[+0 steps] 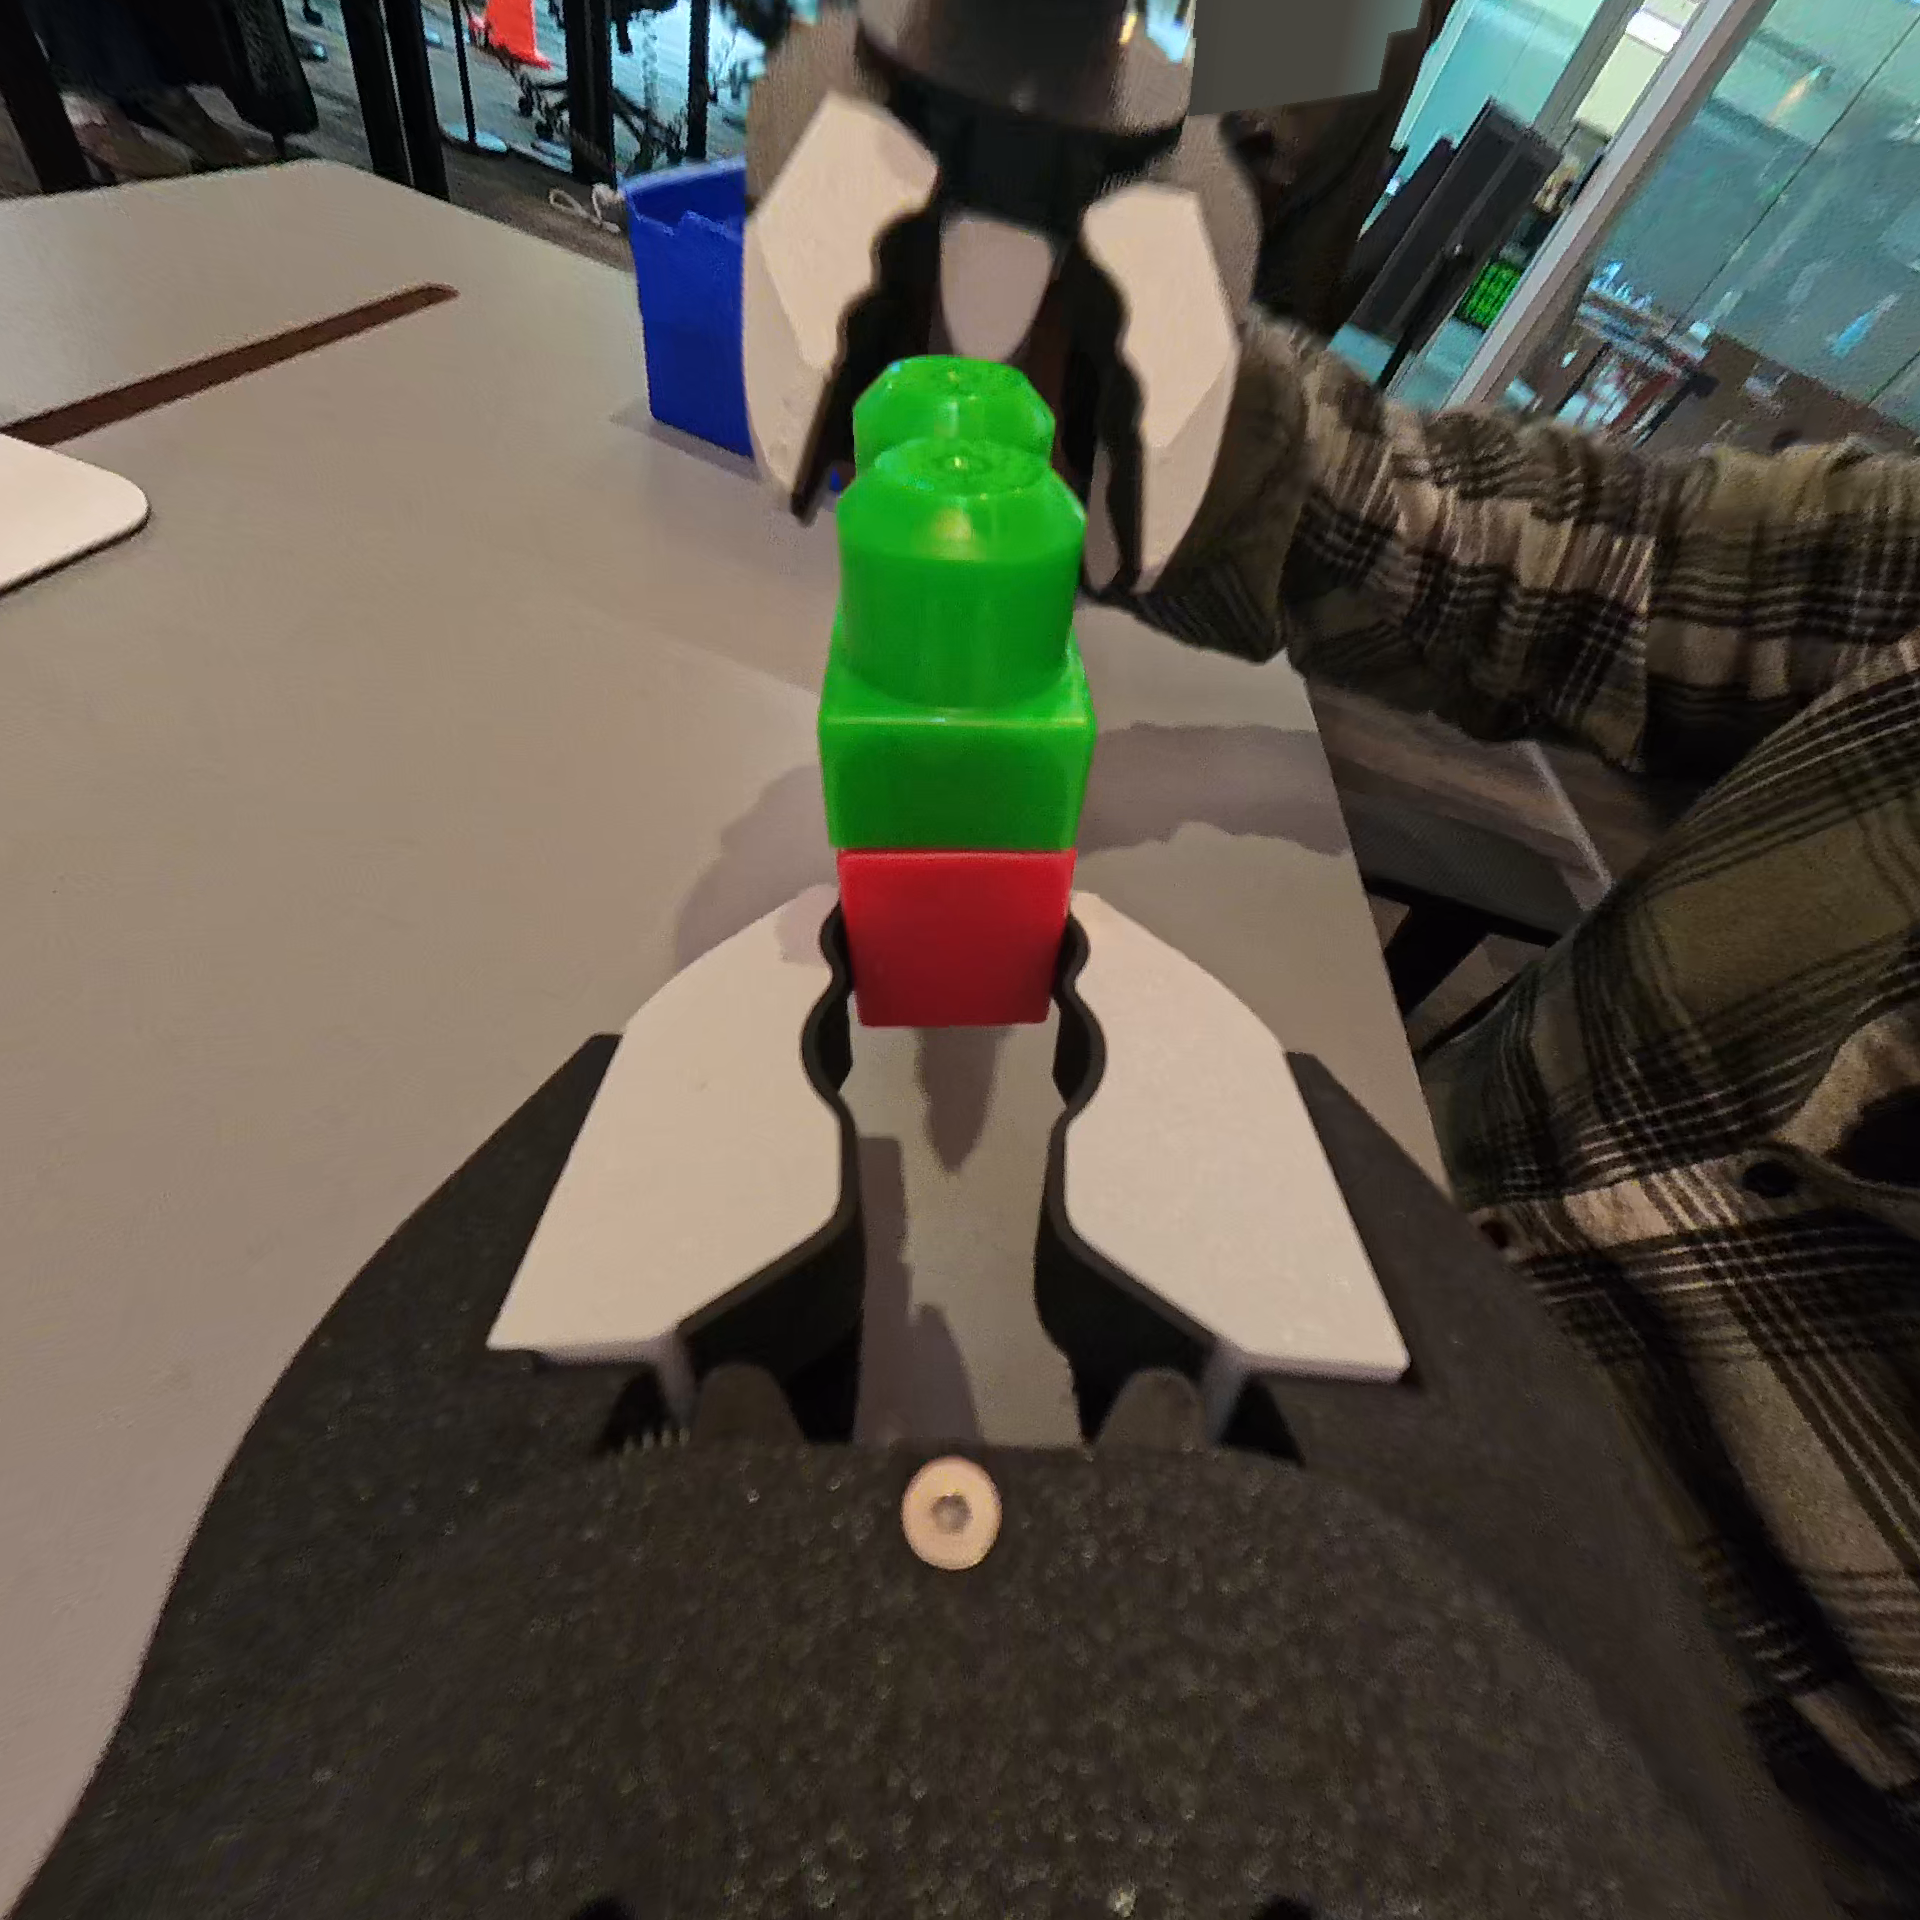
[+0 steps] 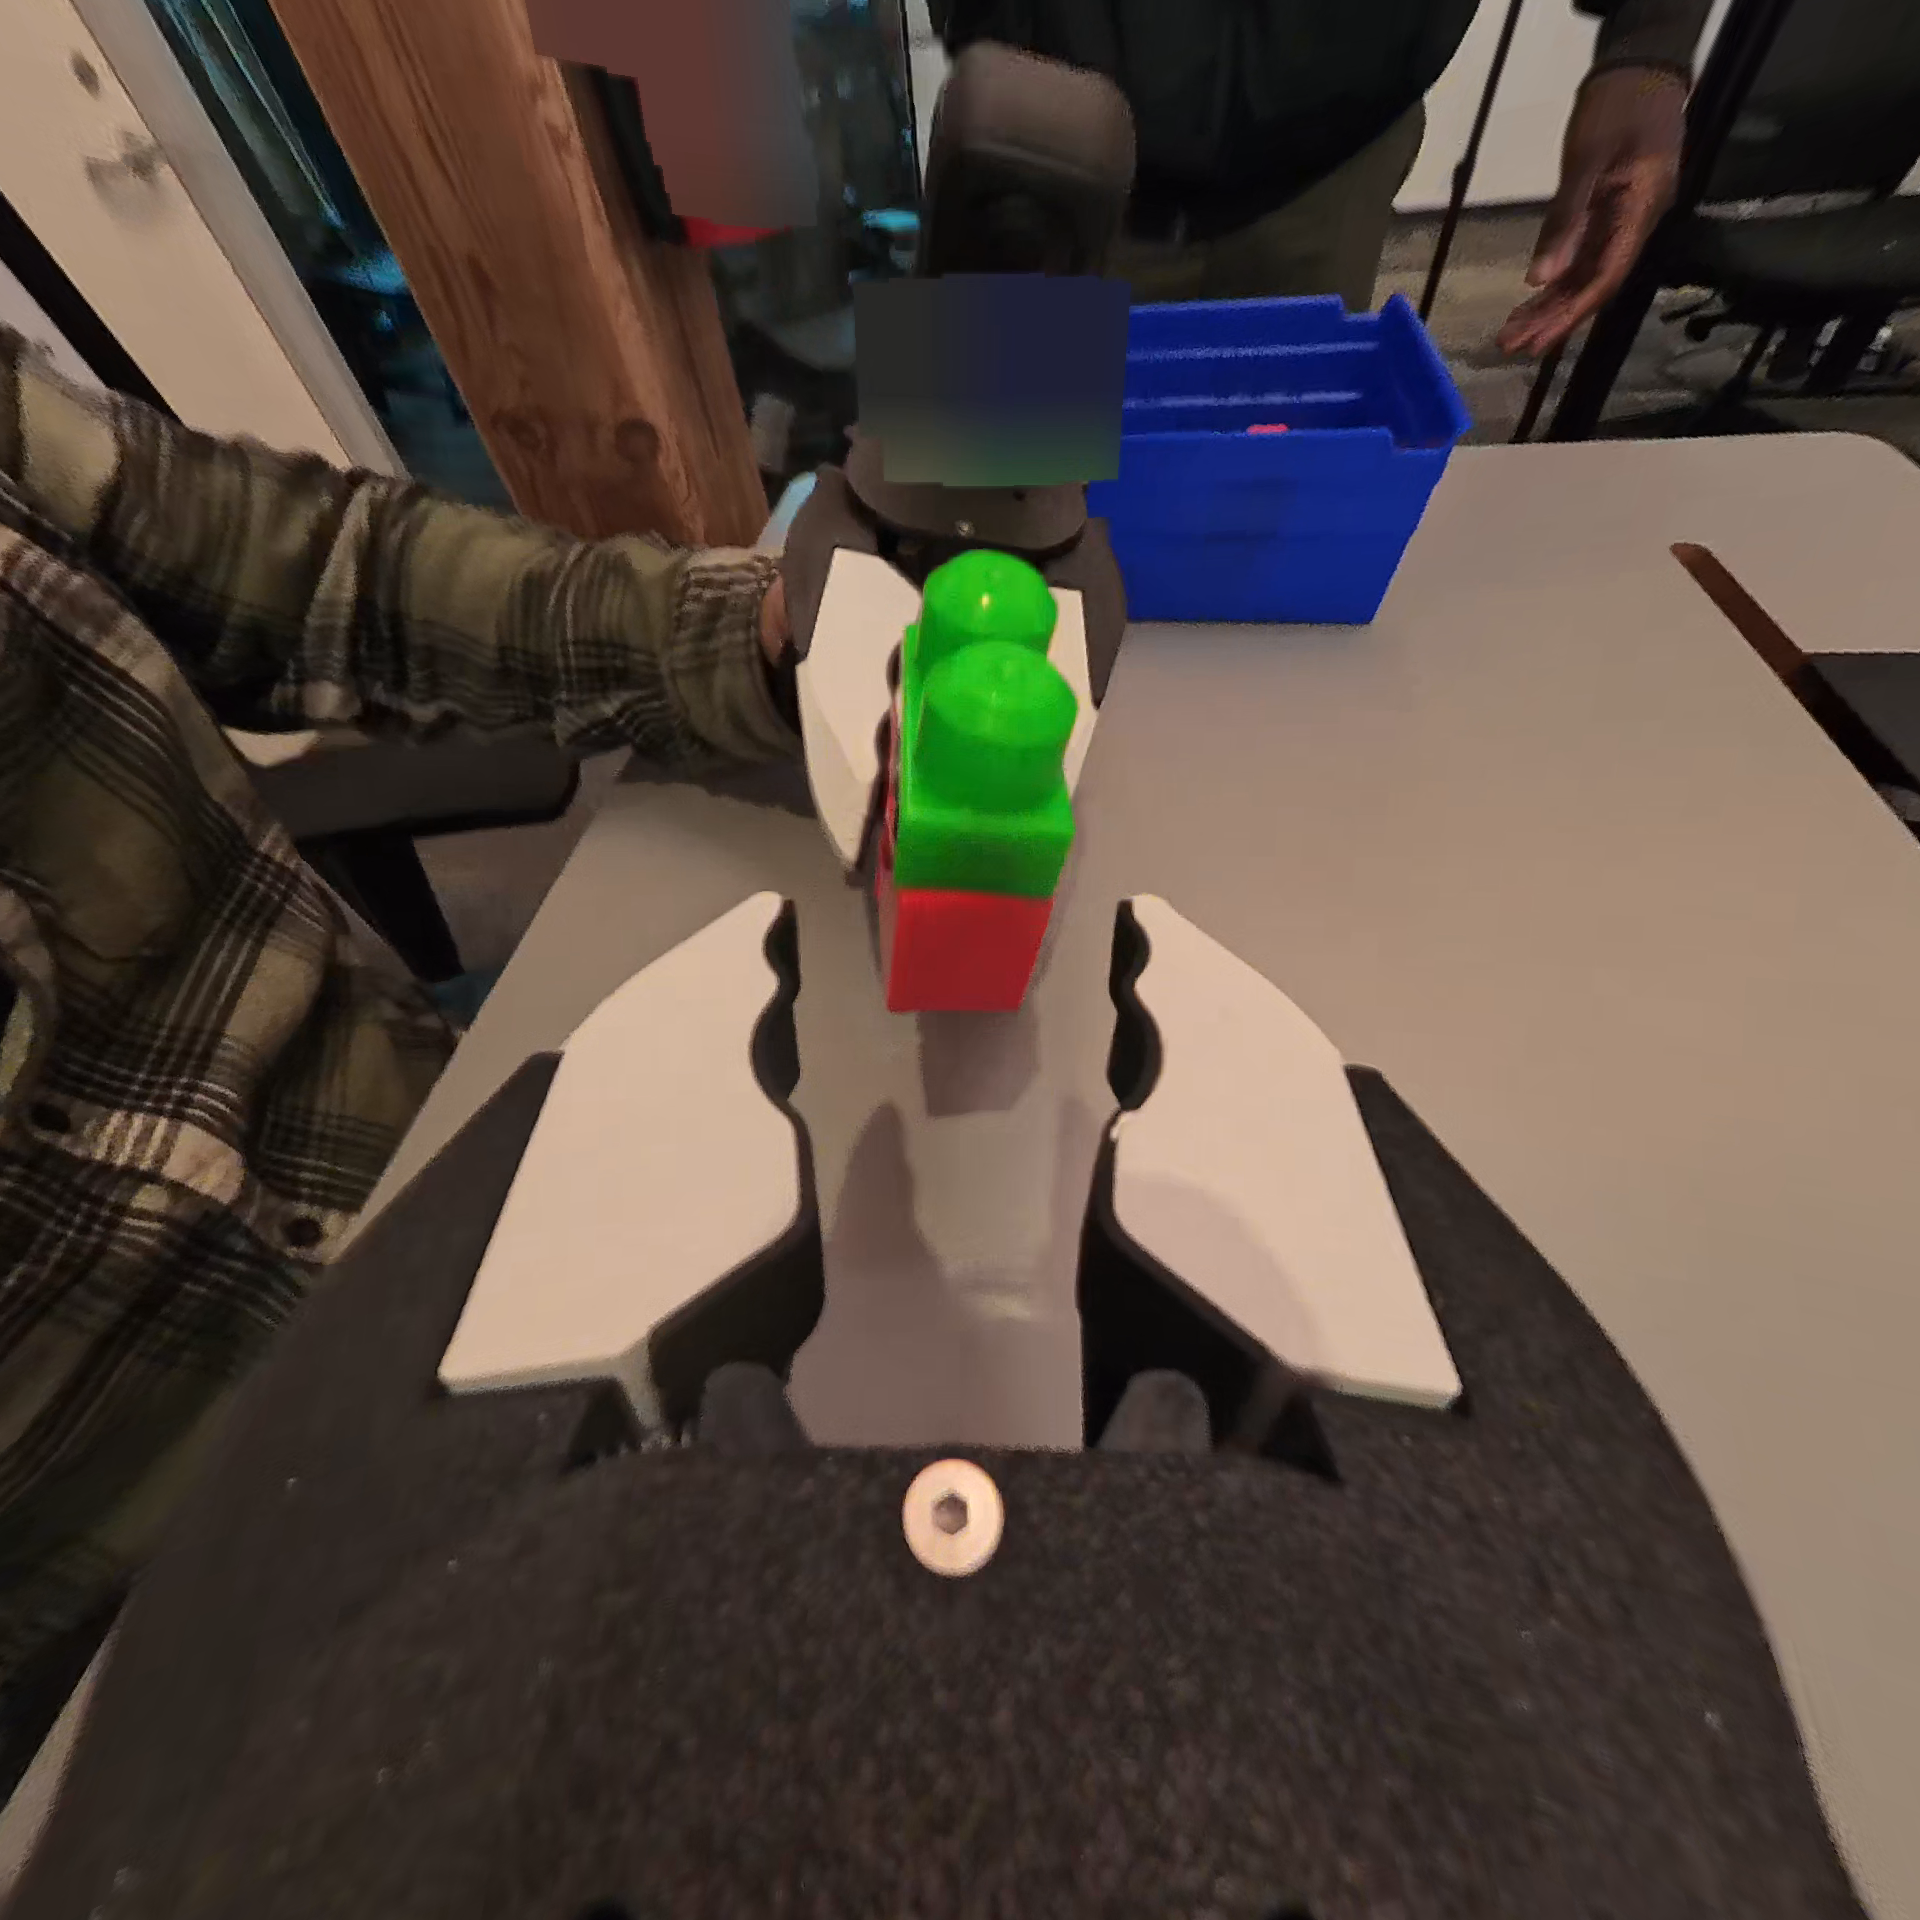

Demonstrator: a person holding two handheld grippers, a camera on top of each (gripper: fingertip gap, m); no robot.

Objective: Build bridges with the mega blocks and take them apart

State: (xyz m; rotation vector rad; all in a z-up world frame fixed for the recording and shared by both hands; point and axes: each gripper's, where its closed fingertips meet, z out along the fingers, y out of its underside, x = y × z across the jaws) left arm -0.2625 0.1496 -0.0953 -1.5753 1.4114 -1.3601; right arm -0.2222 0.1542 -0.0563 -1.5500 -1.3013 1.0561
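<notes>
A green two-stud block sits pressed onto a red block. My left gripper is shut on the red block's near end, low over the grey table. I cannot tell whether the stack touches the table. My right gripper is open, with its fingertips on either side of the other end of the red block, not touching it. The green block lies lengthwise between the two grippers. The right gripper faces me in the left wrist view, and the left gripper faces me in the right wrist view.
A blue bin stands on the table behind the blocks and also shows in the left wrist view. A plaid sleeve reaches over the table edge. Another person's hand hangs beyond the bin. A wooden post stands off the table.
</notes>
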